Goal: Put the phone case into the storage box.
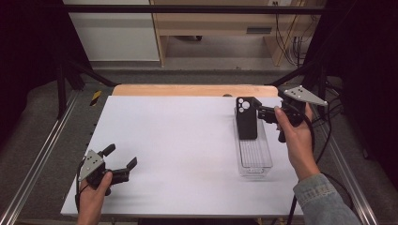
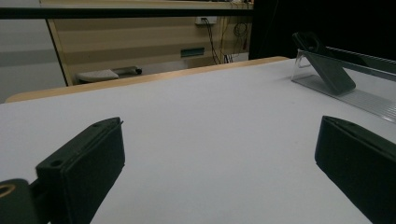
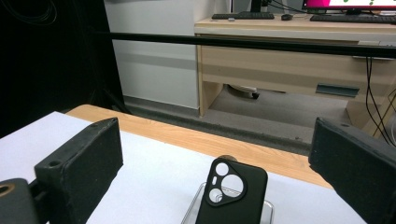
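High view: a matte black phone case [image 1: 247, 118] leans in the far end of a clear ribbed plastic tray [image 1: 256, 159] at the worktop's [image 1: 178, 140] right, long axis running near-to-far, camera cutouts at its far end.

Left gripper view: the left gripper [image 2: 219, 163] has its jaws wide over bare worktop.

Right gripper view: the right gripper [image 3: 217, 158] has its jaws wide, the case between them but untouched.

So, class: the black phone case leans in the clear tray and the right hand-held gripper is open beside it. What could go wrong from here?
1. The phone case leans tilted against the clear tray's far end; a nudge from the open right hand-held gripper could tip it flat.
2. The tray looks light, so closing on the case might drag it along.
3. The left hand-held gripper rests open and far away, so it cannot steady the tray.
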